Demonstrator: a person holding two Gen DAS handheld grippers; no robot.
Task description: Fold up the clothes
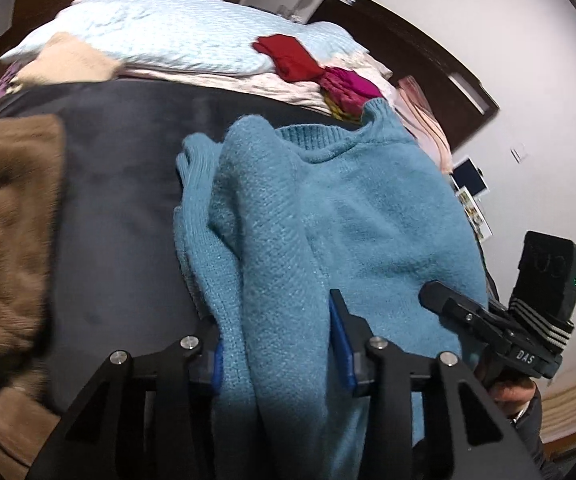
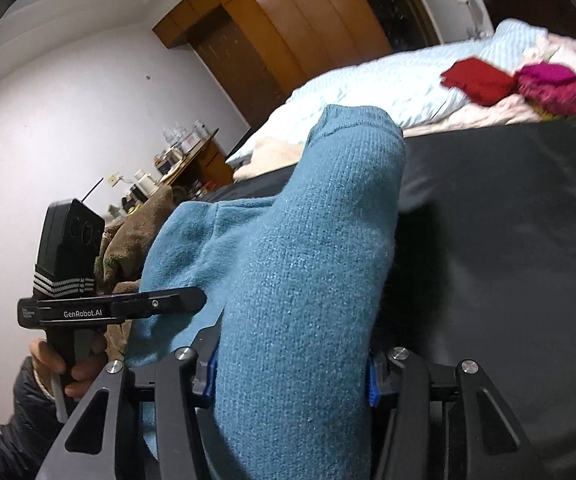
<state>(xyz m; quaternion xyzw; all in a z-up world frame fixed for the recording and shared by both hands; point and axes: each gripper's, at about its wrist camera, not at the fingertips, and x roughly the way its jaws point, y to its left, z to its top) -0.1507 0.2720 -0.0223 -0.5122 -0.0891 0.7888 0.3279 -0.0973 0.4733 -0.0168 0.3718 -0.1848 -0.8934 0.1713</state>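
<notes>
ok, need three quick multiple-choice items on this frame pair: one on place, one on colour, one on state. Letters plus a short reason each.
1. Where does the red folded cloth lie?
A. on the pale blue quilt at the far end of the bed
B. on the dark grey sheet beside the sweater
C. on the floor

2. What colour is the knitted sweater between the tongs?
A. brown
B. teal blue
C. pink

3. What is the state of the left tongs?
A. open, away from any cloth
B. closed on the brown fleece
C. fingers either side of a bunched fold of the sweater

Key: 1 A, it sits on the pale blue quilt, next to a magenta garment. 2 B, both wrist views show teal knit. 3 C, knit fills the gap between the blue pads; the right tongs do likewise.
</notes>
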